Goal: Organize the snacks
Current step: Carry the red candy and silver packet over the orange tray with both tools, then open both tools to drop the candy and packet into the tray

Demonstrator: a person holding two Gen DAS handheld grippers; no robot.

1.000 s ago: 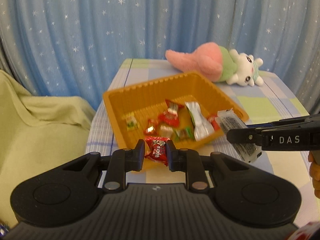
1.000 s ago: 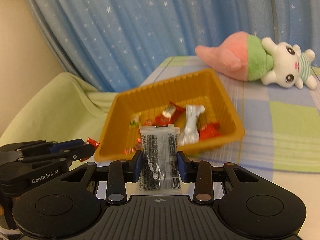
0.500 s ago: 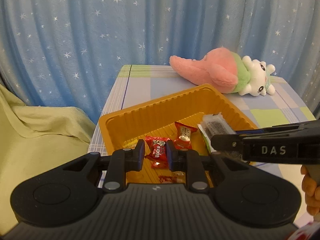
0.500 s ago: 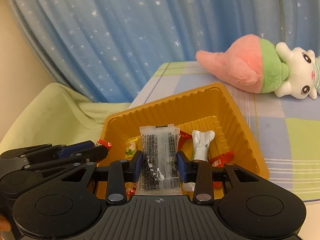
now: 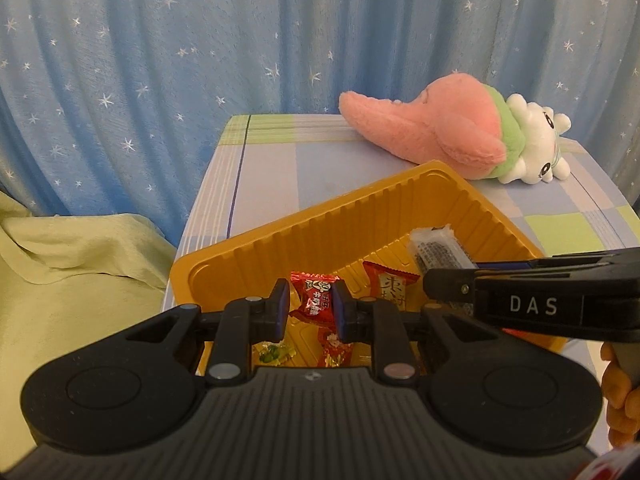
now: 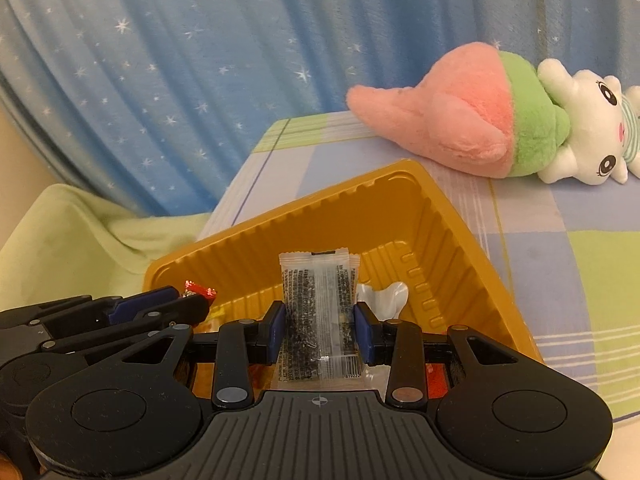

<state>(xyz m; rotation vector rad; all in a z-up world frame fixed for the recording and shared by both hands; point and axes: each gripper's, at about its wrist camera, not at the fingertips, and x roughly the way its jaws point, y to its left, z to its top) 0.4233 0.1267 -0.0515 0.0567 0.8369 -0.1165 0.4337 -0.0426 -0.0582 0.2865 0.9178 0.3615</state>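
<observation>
Snacks hung over the orange tray point(image 6: 460, 240): left tongs point(image 5: 308, 306) clenched the red candy point(image 5: 316, 300), right tongs point(image 6: 320, 326) the upright clear packet point(image 6: 318, 304).

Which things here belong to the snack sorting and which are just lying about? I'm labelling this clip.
Job: orange tray; red candy in left gripper; clear black-speckled packet in right gripper; loose candies in tray.

Lying about: plush toy; green cloth; starry curtain.
</observation>
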